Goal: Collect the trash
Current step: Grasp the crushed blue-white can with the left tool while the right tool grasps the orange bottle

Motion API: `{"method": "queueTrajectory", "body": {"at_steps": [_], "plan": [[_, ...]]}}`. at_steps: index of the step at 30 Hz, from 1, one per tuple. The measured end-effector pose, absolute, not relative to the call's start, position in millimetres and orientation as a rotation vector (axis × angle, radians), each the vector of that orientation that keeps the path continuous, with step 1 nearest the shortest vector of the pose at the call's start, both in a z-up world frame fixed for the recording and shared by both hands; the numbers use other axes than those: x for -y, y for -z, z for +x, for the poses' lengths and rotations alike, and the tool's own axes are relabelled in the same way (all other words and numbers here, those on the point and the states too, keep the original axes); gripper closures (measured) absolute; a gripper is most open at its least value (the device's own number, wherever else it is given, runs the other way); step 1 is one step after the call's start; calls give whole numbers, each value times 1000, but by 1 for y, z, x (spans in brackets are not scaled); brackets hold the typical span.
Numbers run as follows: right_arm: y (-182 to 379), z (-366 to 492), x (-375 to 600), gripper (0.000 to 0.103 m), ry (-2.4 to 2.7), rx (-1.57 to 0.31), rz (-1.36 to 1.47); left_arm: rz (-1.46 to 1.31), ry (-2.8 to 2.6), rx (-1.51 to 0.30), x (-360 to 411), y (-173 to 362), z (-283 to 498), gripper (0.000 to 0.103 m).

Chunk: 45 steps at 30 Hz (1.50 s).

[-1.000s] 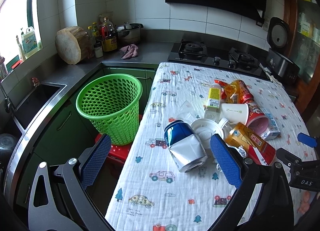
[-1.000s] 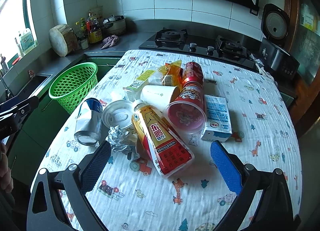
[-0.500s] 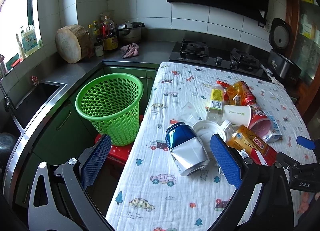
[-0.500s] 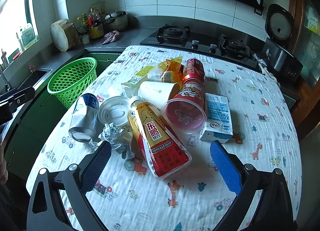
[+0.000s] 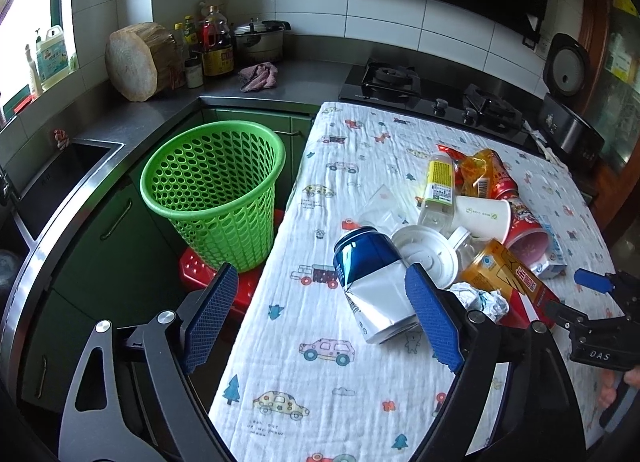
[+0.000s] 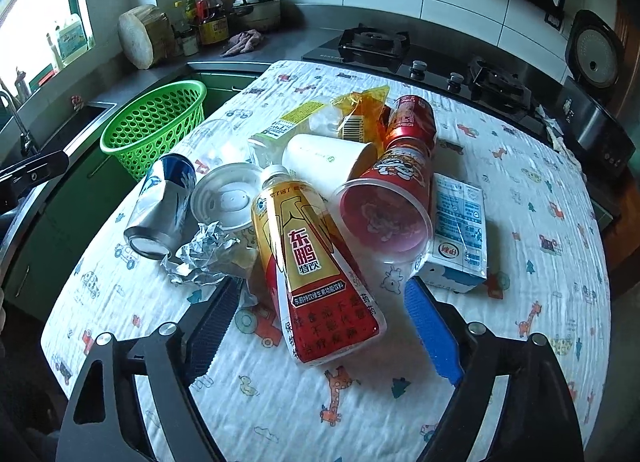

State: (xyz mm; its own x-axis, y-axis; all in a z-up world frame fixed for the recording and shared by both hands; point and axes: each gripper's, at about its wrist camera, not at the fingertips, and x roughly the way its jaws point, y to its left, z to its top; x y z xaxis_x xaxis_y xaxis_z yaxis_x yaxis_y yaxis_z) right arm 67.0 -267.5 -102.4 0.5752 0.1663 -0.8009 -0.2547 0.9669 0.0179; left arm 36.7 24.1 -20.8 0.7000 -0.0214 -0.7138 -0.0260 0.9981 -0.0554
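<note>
A pile of trash lies on the cloth-covered table (image 5: 320, 382): a crushed blue and silver can (image 5: 372, 282) (image 6: 162, 210), a white lid (image 6: 228, 196), crumpled foil (image 6: 200, 256), a gold and red drink bottle (image 6: 316, 278), a red plastic cup (image 6: 384, 214), a white paper cup (image 6: 324, 156), a milk carton (image 6: 458, 230) and a red can (image 6: 412, 122). A green basket (image 5: 216, 194) stands left of the table. My left gripper (image 5: 320, 322) is open and empty, just short of the blue can. My right gripper (image 6: 320, 326) is open, its fingers on either side of the bottle's base.
A sink (image 5: 60, 182) and steel counter with a wooden block (image 5: 138, 60), bottles and a pot run along the left and back. A gas hob (image 5: 432, 90) and a rice cooker (image 5: 568, 102) sit behind the table. The basket rests on a red stool (image 5: 204, 274).
Both grippers have moved forward toward the trash. The right gripper now has the drink bottle's base between its open fingers. Nothing has been picked up.
</note>
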Motion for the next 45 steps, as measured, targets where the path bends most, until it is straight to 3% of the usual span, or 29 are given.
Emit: {"method": "queueTrajectory", "body": {"at_steps": [10, 39, 45], "plan": [[121, 92, 257, 29, -311, -989, -261, -99, 50, -870, -21, 35, 45, 24], [158, 121, 233, 39, -398, -1078, -377, -148, 90, -1188, 19, 112, 142, 15], [156, 119, 238, 40, -403, -1080, -318, -214, 136, -1199, 14, 118, 143, 26]]}}
